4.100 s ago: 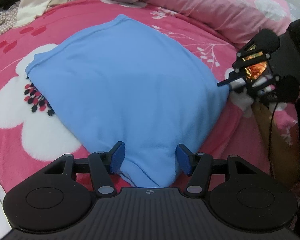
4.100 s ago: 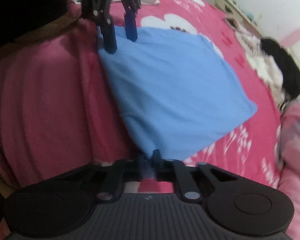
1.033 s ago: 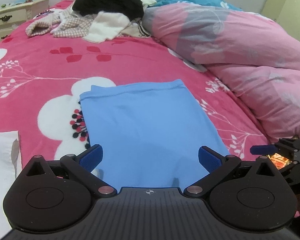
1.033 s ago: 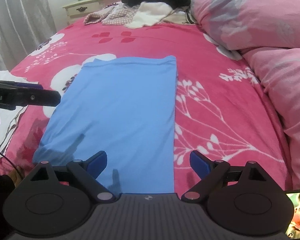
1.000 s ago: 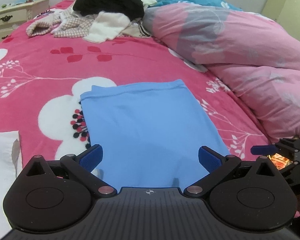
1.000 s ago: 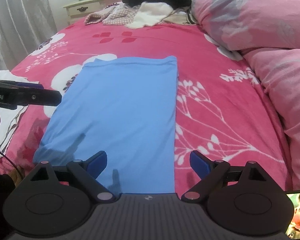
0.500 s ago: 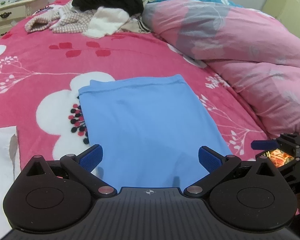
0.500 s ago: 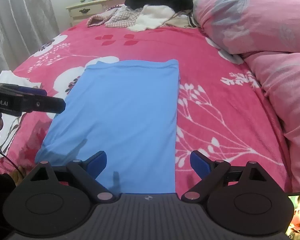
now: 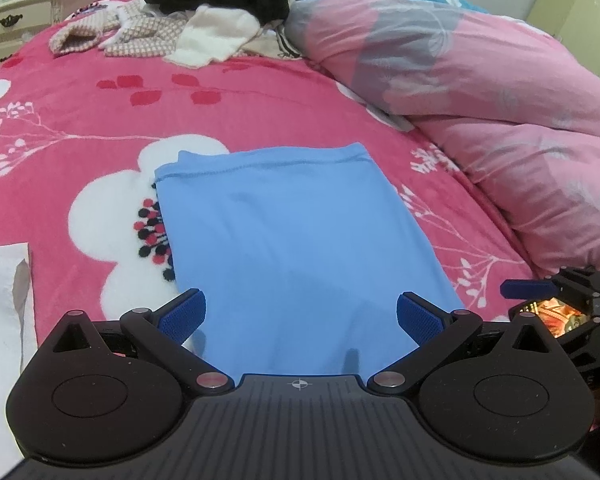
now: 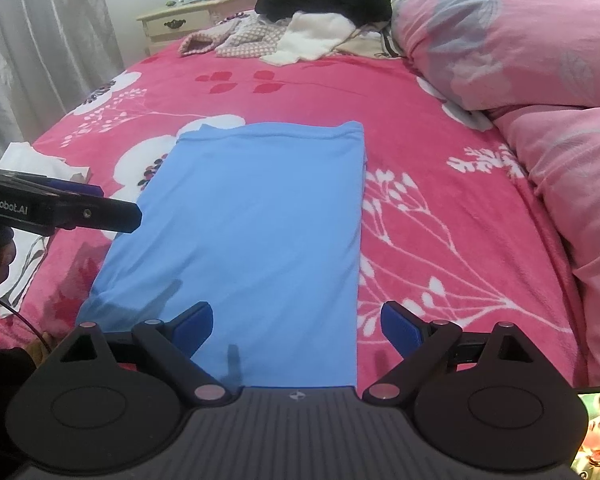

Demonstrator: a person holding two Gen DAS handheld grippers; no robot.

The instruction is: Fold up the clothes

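Both grippers look the same: left gripper (image 9: pixel 300 312) and right gripper (image 10: pixel 296 320) are matte black with ribbed tops, round side discs, silver screws, blue-padded jaws. "GenRobot.AI" is printed on the left one.

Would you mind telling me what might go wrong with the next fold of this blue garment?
The blue garment lies on a soft plush blanket, so an open claw closing on its edge may pinch blanket too. Its near left corner looks rumpled, which could skew the fold. Left claw and right claw are close together and might collide.

"GenRobot.AI" on left hand-held gripper (image 10: pixel 112 216)
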